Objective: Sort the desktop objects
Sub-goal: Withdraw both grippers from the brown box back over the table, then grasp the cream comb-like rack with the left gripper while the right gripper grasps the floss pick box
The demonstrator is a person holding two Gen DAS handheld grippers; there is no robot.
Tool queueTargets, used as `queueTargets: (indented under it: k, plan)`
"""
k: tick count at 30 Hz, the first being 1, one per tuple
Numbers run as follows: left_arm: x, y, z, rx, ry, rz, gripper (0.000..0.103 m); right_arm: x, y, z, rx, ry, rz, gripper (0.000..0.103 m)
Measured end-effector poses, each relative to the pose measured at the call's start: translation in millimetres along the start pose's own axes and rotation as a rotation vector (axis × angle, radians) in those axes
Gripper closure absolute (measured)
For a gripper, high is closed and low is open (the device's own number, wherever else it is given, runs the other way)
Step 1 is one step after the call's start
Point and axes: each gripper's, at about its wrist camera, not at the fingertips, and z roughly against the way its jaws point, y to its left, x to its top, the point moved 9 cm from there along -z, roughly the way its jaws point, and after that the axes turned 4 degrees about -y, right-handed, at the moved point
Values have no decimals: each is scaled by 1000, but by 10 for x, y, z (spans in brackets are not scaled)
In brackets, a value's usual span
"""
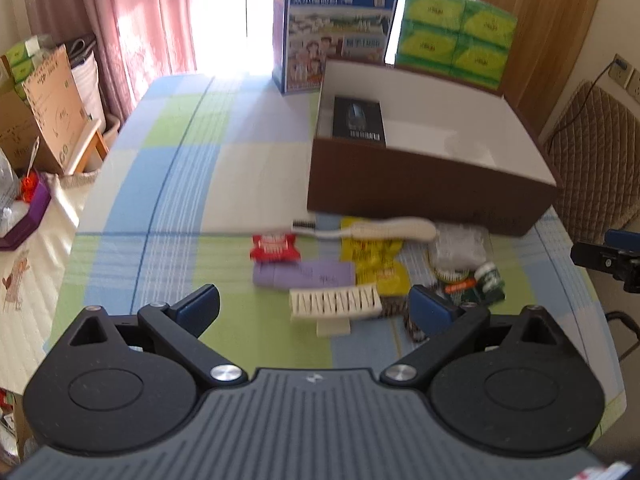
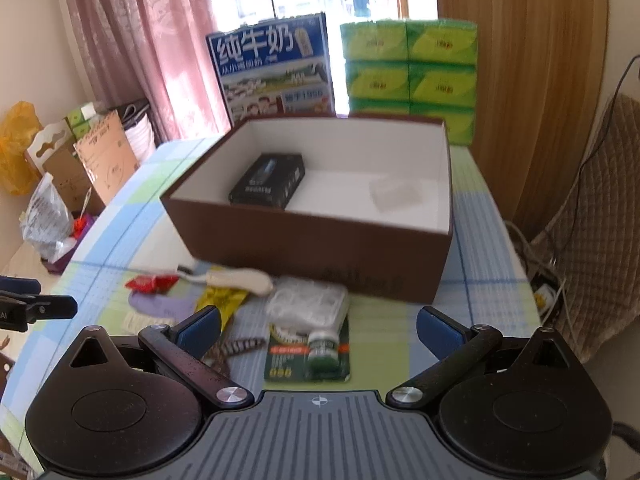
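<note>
The main risk is a muddled pick: the small things lie crowded and partly overlapping at centre frame, so closing on one could drag or lift a neighbour. The left gripper [image 1: 314, 306] is spread wide and empty, with the cream comb [image 1: 335, 303] just ahead between its fingers. The right gripper [image 2: 318, 326] is likewise wide apart and holds nothing, above the green carded bottle [image 2: 316, 354]. The brown box [image 2: 312, 248], in the upper middle of both views, holds a black carton [image 2: 267, 179] and perhaps a clear packet, too blurred to confirm.
</note>
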Motion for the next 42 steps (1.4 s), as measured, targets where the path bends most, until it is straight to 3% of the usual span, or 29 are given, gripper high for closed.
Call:
queueTargets:
  k: [10,42]
  plan:
    - [-259,-93,-139,-6,68,-9,4,-282,-7,-154,0,79,-22,2]
    - [-349,-155,-771,-11,160,11,4,-602,-230,-732,-38,207,-85,2]
